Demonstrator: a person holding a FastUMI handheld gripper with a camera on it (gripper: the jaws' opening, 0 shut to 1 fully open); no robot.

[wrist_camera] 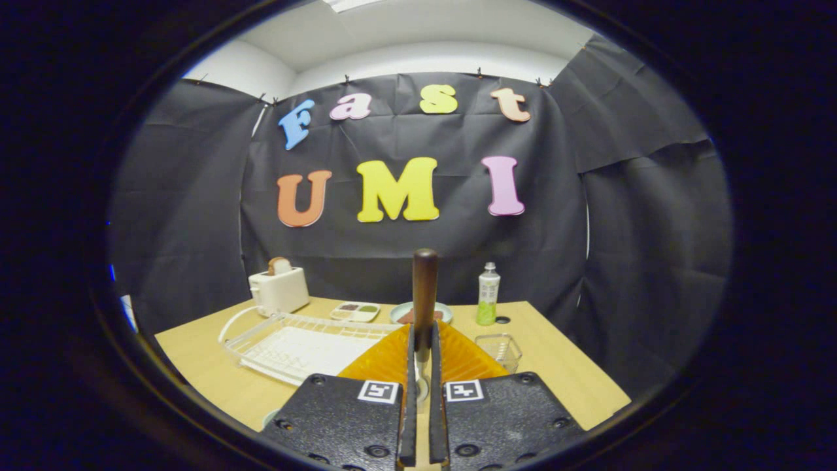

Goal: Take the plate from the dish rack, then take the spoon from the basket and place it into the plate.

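My gripper (424, 337) is shut on a spoon (425, 288). Its dark brown wooden handle stands upright between the fingers, high above the table. The spoon's metal end is mostly hidden down between the fingers. The white wire dish rack (297, 347) lies on the wooden table to the left, beyond the fingers, with nothing in it. A small clear basket (499, 350) sits just right of the fingers. A pale rounded rim (270, 417) peeks out under the left finger; I cannot tell if it is the plate.
Along the back of the table (562, 366) stand a white toaster (279, 290) with a slice of bread, a small divided dish (355, 311), a pale round dish (400, 313) behind the spoon handle, and a green bottle (488, 294). Black cloth walls close in the booth.
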